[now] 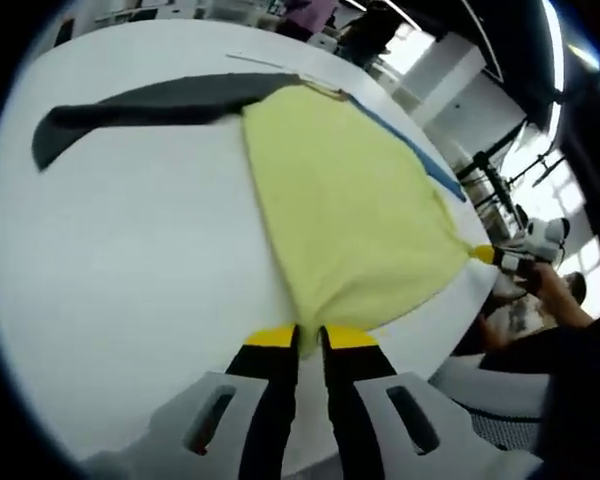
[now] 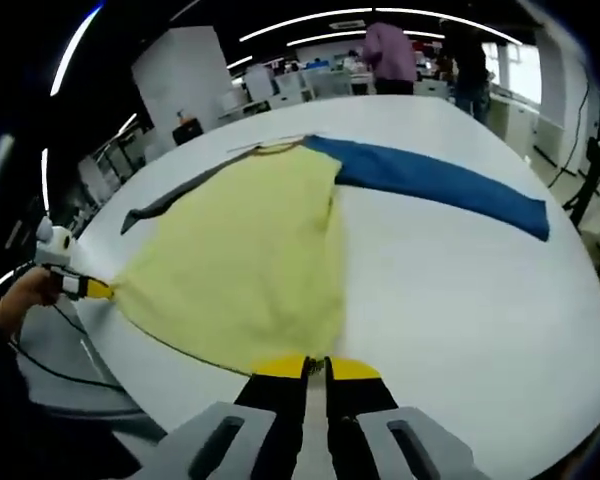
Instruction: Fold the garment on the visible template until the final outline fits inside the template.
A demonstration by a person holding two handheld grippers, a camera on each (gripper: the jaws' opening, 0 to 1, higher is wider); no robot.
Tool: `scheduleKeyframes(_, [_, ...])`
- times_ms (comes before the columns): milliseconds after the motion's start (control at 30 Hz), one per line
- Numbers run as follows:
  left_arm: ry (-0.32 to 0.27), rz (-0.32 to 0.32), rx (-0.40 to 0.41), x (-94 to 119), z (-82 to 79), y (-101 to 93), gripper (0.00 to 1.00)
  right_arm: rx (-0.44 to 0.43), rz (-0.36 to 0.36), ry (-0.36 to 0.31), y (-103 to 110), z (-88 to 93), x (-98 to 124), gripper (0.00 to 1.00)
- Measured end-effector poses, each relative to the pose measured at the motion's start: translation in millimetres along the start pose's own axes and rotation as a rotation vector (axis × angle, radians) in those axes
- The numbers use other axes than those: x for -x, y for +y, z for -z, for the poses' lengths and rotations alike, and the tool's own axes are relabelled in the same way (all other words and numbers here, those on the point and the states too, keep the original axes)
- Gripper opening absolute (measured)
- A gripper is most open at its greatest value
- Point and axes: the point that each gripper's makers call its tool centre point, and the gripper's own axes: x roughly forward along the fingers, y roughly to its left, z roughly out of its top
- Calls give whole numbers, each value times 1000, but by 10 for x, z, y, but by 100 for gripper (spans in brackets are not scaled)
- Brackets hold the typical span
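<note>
Across a white table (image 1: 130,250), spread flat, one garment (image 1: 350,210): yellow body, one grey sleeve (image 1: 140,108) reaching off one side, one blue sleeve (image 2: 440,185) off the other. Stretched taut at the hem between two grippers, one corner each. Low in the left gripper view, the left gripper (image 1: 310,338), yellow-tipped jaws nearly together, pinched on the hem corner nearest that camera. Out at the far right of that same view, the right gripper (image 1: 495,257), tiny, clamped on the opposite hem corner at the table's edge, with a hand (image 1: 550,285) wrapped round its grip. Low in the right gripper view, that right gripper (image 2: 315,368) again, jaws narrow, closed on yellow cloth; at the far left there, the left gripper (image 2: 92,289) gripping its corner, held in a hand (image 2: 25,295). Both arms level and pointed inward over the table edge toward the cloth. Beyond the table, two people (image 2: 390,55) standing among desks, under long ceiling lights. No template outline made out under the cloth from either view.
</note>
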Motion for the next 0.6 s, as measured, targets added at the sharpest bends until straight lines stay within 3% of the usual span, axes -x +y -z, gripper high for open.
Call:
scheduleKeyframes(133, [-6, 3, -12, 1, -5, -10, 20, 12, -6, 12, -23, -17, -43, 13])
scheduleKeyframes(300, [-12, 14, -24, 2, 3, -48, 23, 9, 0, 39, -33, 17, -82, 12])
scheduleKeyframes(600, [-32, -24, 34, -3, 27, 5, 7, -20, 18, 43, -41, 56, -118, 0])
